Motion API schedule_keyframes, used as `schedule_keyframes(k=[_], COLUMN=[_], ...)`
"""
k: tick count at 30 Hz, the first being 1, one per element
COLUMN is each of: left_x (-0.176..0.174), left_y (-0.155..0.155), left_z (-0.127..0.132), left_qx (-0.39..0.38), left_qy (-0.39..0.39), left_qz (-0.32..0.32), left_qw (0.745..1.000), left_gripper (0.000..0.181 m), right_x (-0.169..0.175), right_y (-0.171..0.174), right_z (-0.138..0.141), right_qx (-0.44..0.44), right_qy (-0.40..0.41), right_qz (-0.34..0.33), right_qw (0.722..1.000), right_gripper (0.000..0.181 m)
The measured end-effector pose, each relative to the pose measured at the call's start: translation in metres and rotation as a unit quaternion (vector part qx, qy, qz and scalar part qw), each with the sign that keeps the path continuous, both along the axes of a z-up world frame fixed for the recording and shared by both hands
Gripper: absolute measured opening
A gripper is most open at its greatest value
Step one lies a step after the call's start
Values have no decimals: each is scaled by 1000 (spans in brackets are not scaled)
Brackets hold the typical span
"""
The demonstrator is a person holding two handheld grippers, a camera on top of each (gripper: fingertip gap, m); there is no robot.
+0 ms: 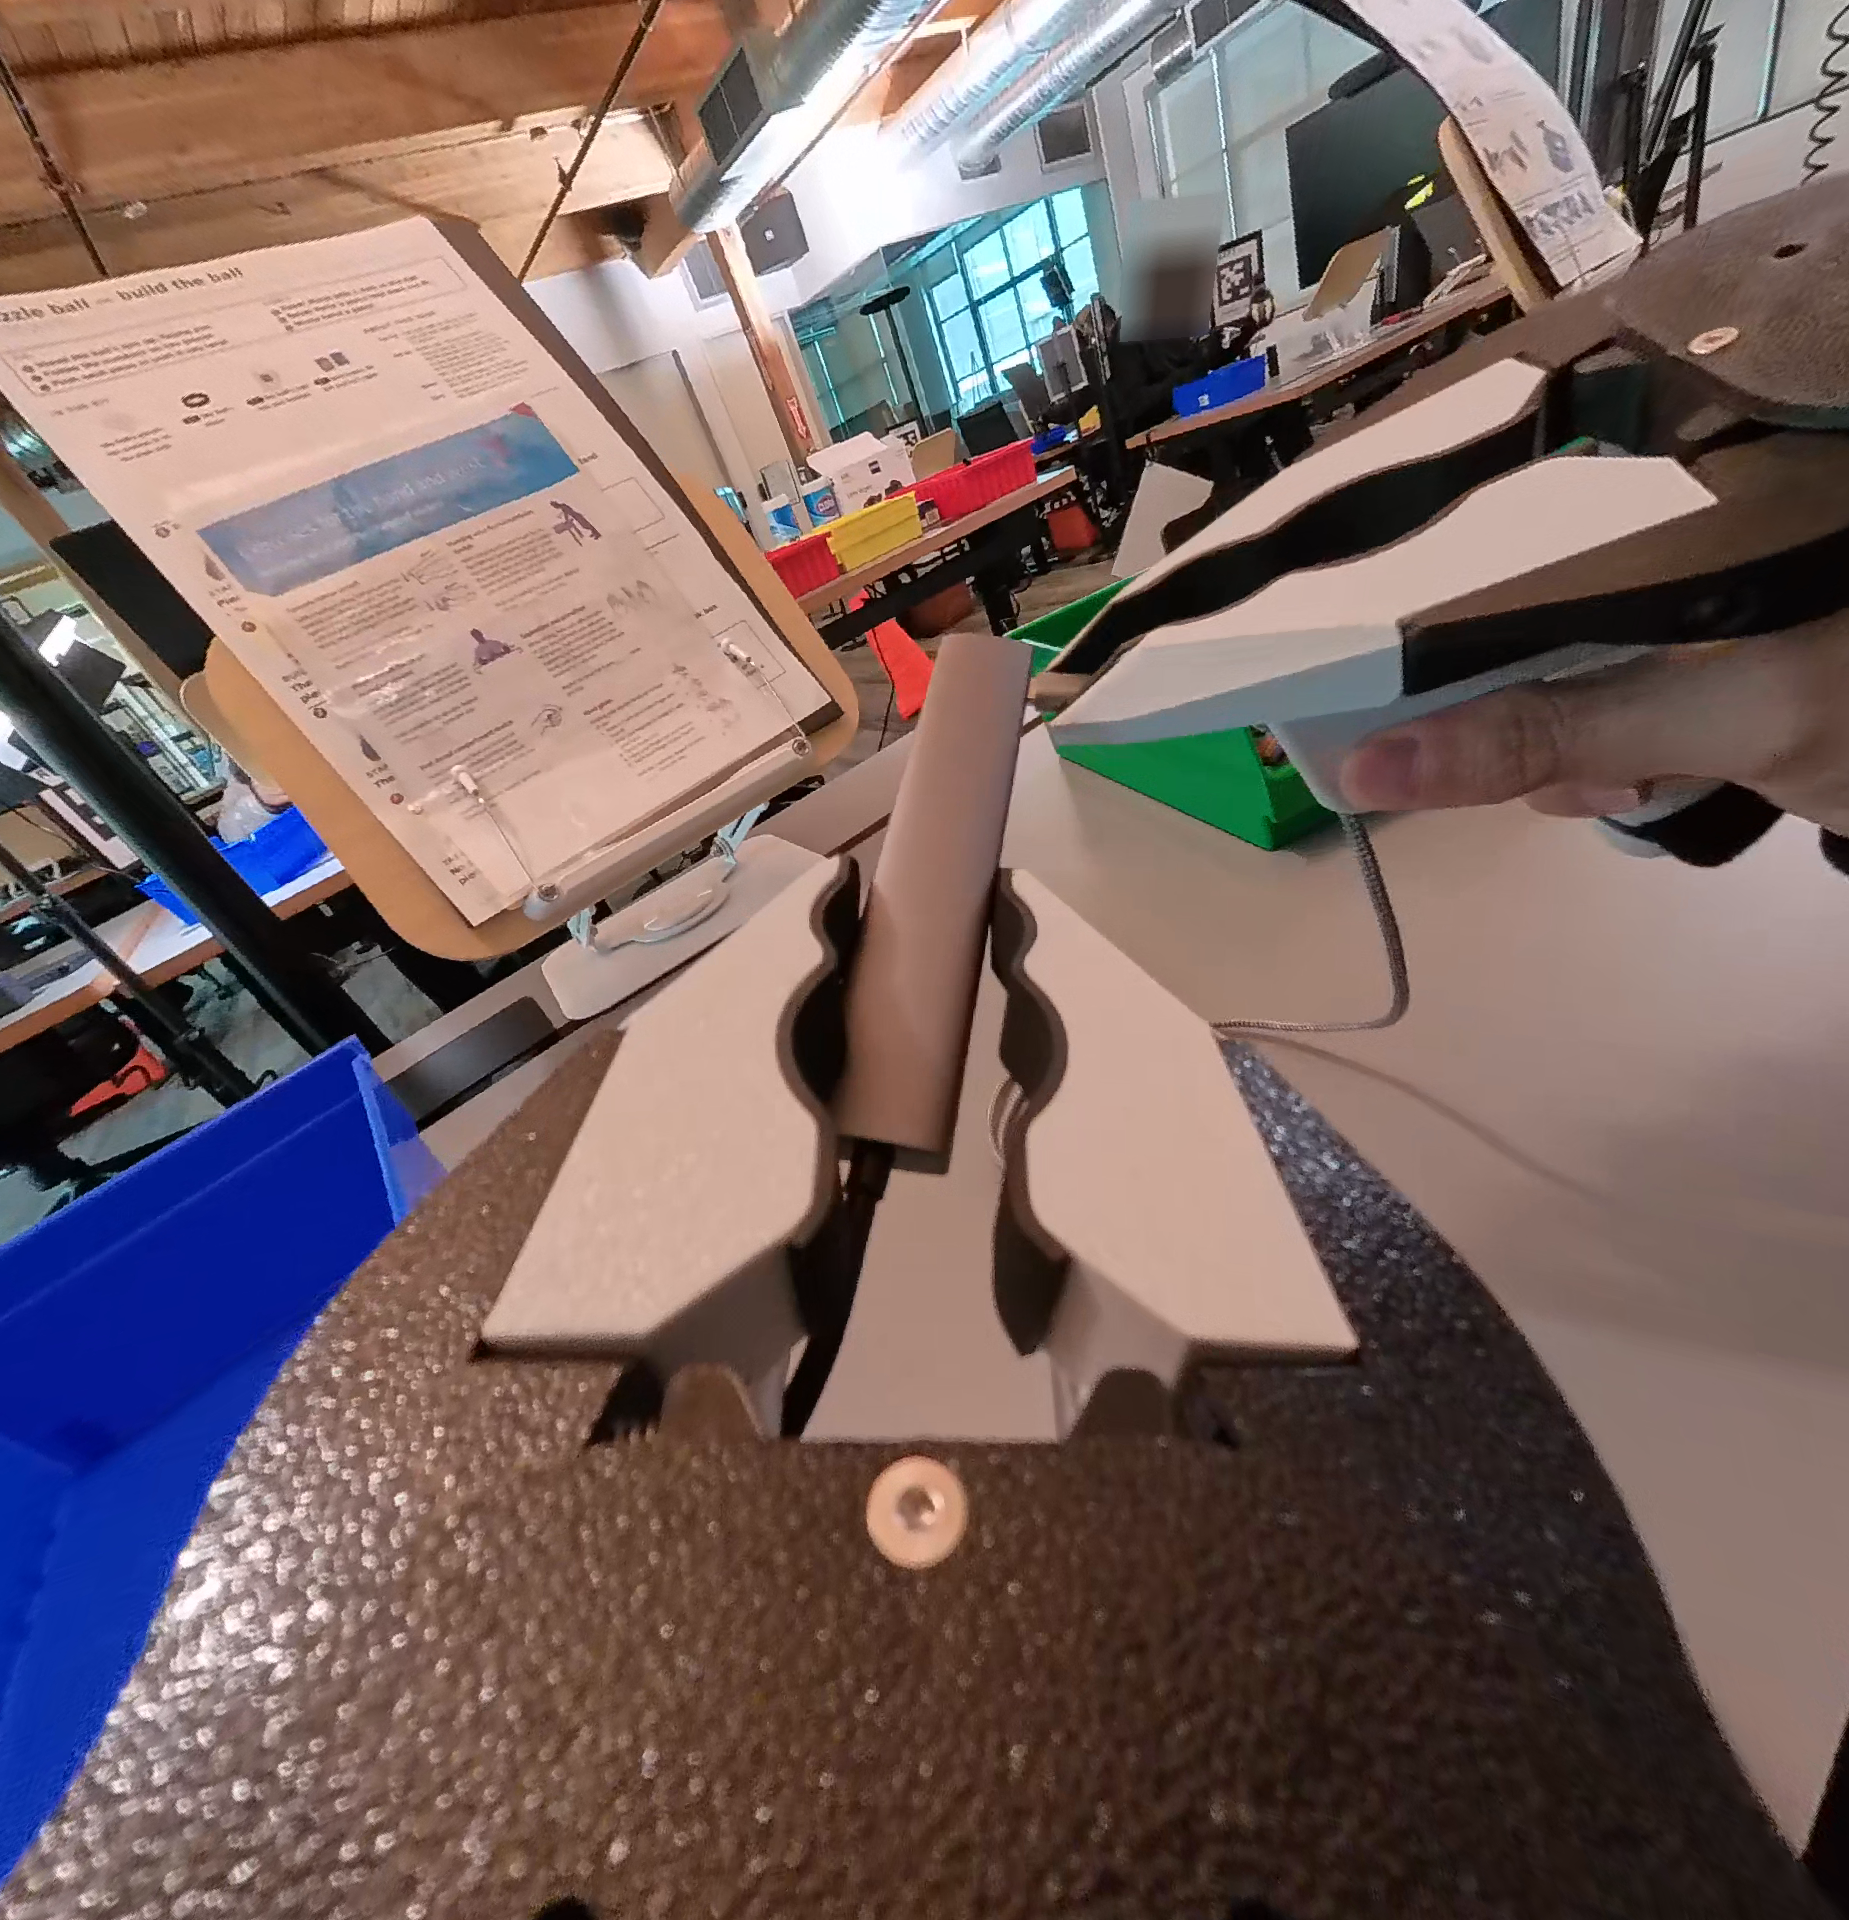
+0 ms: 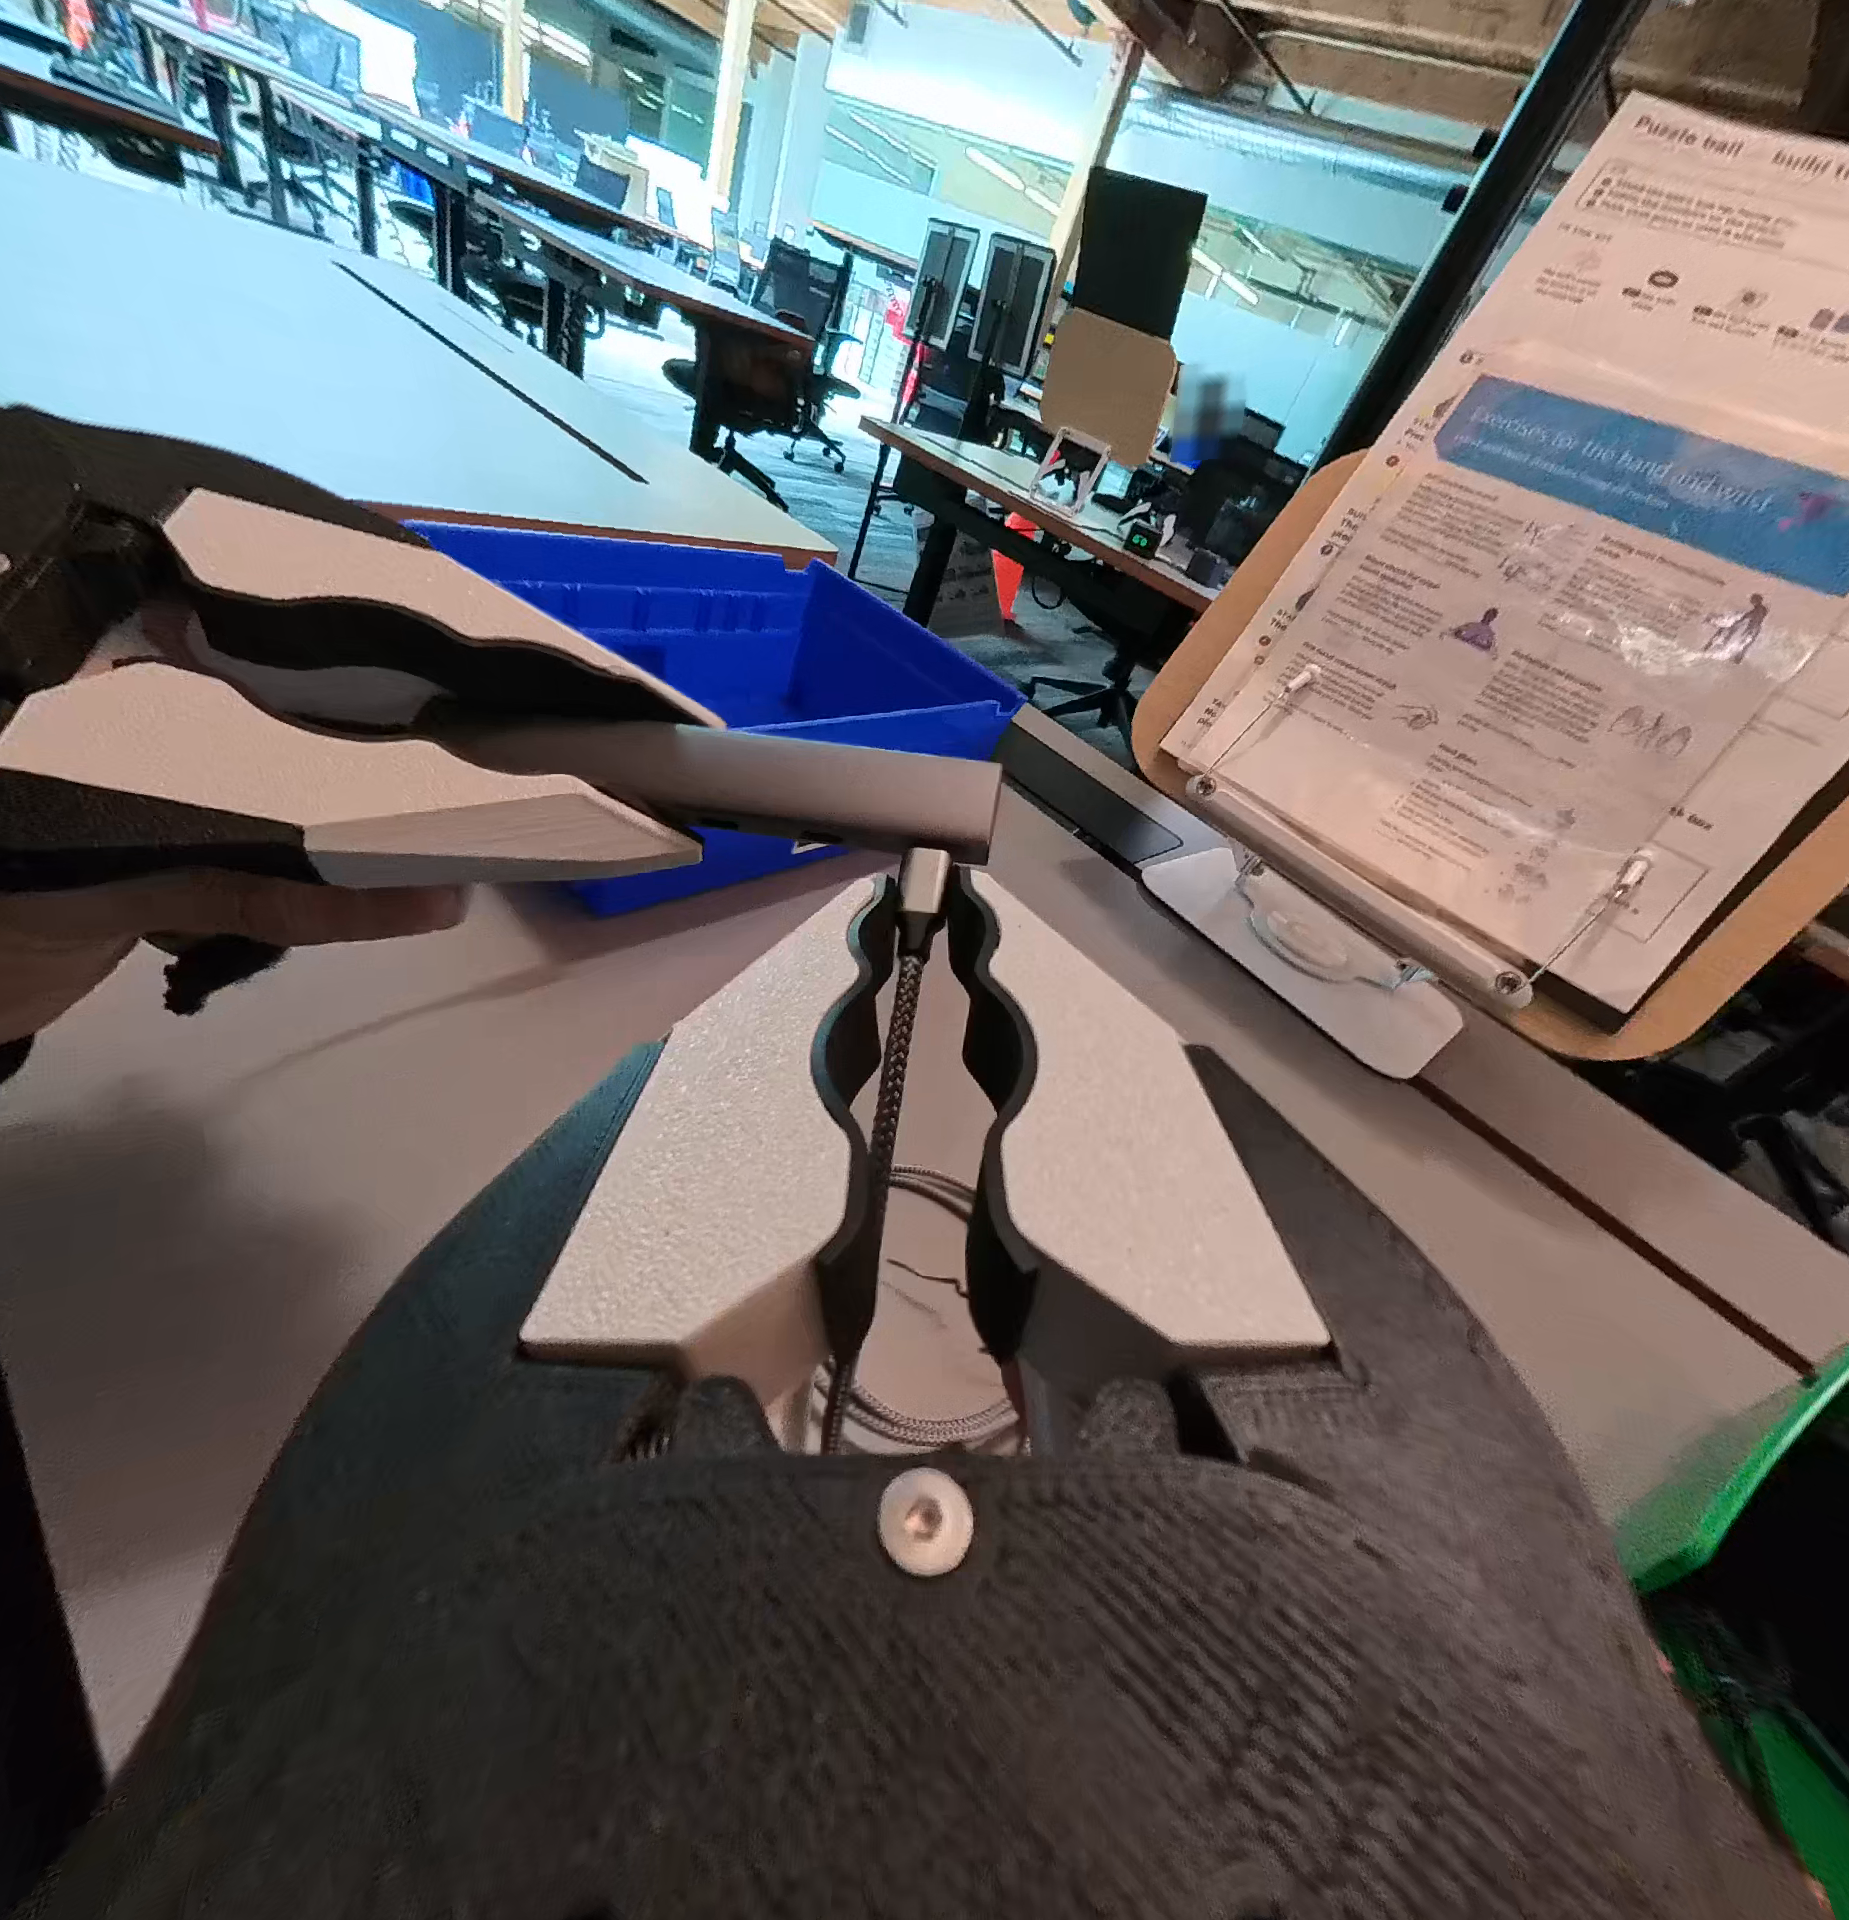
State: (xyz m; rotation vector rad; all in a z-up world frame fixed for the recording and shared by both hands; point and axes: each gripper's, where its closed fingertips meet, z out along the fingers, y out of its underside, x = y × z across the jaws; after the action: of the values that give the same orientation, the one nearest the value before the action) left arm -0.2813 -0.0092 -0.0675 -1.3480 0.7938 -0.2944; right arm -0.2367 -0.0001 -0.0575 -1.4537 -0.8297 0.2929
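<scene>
My left gripper (image 1: pixel 930 873) is shut on a grey metal bar-shaped hub (image 1: pixel 941 894), which sticks out past the fingertips; a black cord (image 1: pixel 847 1236) leaves its near end. My right gripper (image 2: pixel 925 883) is shut on the metal plug (image 2: pixel 925 868) of a grey braided cable (image 2: pixel 889 1091). The plug's tip meets the side of the hub (image 2: pixel 795 790) near its far end; how deep it sits is hidden. In the left wrist view the right gripper (image 1: pixel 1060 691) comes in from the right and the cable (image 1: pixel 1387 935) hangs to the table. The left gripper (image 2: pixel 702 779) enters the right wrist view from the left.
A blue bin (image 1: pixel 120 1351) (image 2: pixel 774 644) stands left of the grey table (image 1: pixel 1522 1143). A green bin (image 1: pixel 1190 769) (image 2: pixel 1730 1475) stands on the right. A wooden document stand with printed sheets (image 1: pixel 432 582) (image 2: pixel 1574 623) stands at the back. A black pole (image 1: pixel 120 779) rises at the left.
</scene>
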Motion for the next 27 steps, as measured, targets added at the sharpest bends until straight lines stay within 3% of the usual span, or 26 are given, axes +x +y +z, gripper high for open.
schedule_keyframes(k=[10, 12, 14, 16, 18, 19, 21, 22, 27], left_x=[5, 4, 3, -2, -47, -78, -109, -118, -100], left_y=[-1, 1, 2, 4, 19, 26, 25, 22, 14], left_z=[-2, -4, -7, -5, 20, 33, 56, 61, 58], left_qx=[19, 15, 14, 27, 85, 75, 44, 44, 36], left_qy=[4, 2, 5, 6, -10, -32, -112, -131, -91], left_qz=[22, 24, 24, 36, 136, 166, 121, 117, 85], left_qw=[1000, 1000, 1000, 999, 987, 983, 985, 984, 992], left_gripper=[22, 22, 22, 22, 21, 22, 21, 21, 21], right_x=[0, -4, -1, -3, -1, 8, 16, 12, 41], right_y=[5, 4, 9, 10, 12, 15, 14, 10, 9], right_z=[-1, -3, -4, -7, -15, -23, -31, -25, 35], right_qx=[-15, -21, -8, -30, -48, -45, -69, -78, 21], right_qy=[66, 68, 64, 78, 64, 34, 55, 78, 62], right_qz=[-3, 5, -12, -8, -20, -43, -29, 5, -23], right_qw=[998, 997, 998, 996, 997, 997, 996, 994, 998], right_gripper=[9, 20, 8, 9, 9, 9, 9, 9, 8])
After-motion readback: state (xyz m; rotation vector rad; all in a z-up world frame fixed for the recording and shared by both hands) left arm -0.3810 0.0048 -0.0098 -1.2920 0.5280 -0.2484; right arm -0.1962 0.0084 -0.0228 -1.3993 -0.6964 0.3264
